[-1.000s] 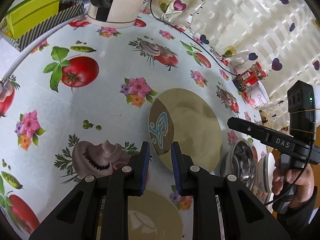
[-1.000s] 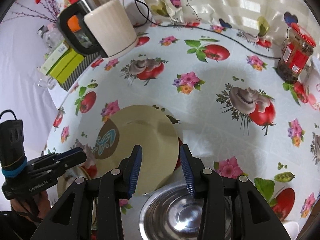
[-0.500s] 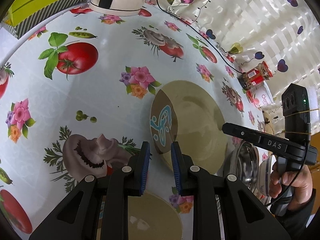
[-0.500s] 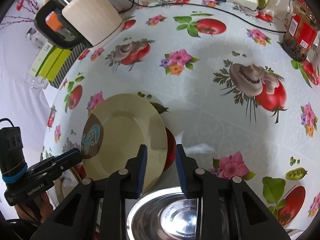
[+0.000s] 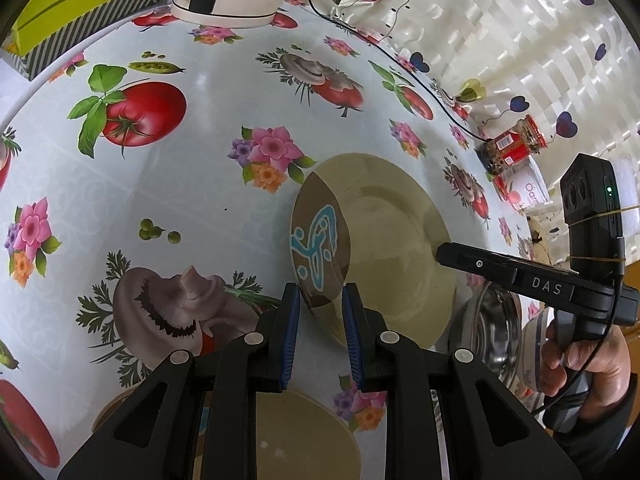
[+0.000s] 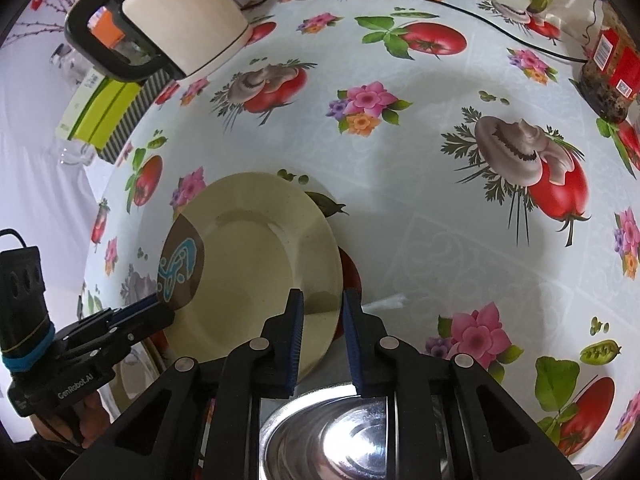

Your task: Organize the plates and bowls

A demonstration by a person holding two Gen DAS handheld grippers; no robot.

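Note:
A cream plate (image 5: 392, 248) with a brown patch and blue mark lies on the vegetable-print tablecloth (image 5: 192, 184); it also shows in the right wrist view (image 6: 256, 264). My left gripper (image 5: 318, 312) stands open with its jaws around the plate's near rim by the brown patch. My right gripper (image 6: 322, 316) stands open with its jaws around the opposite rim. A second cream plate (image 5: 304, 436) lies under the left gripper. A steel bowl (image 6: 360, 440) sits under the right gripper, also visible in the left wrist view (image 5: 496, 332).
A white kettle (image 6: 176, 24) stands at the back with a cable (image 6: 440, 0) running along the curtain. A green box (image 5: 60, 0) sits at the back left. A red-lidded jar (image 5: 512, 148) stands at the right, by a white container (image 5: 532, 192).
Both grippers moved in toward the plate, one from each side. The right jaws narrowed and now straddle the rim; the left jaws reached the rim by the brown patch.

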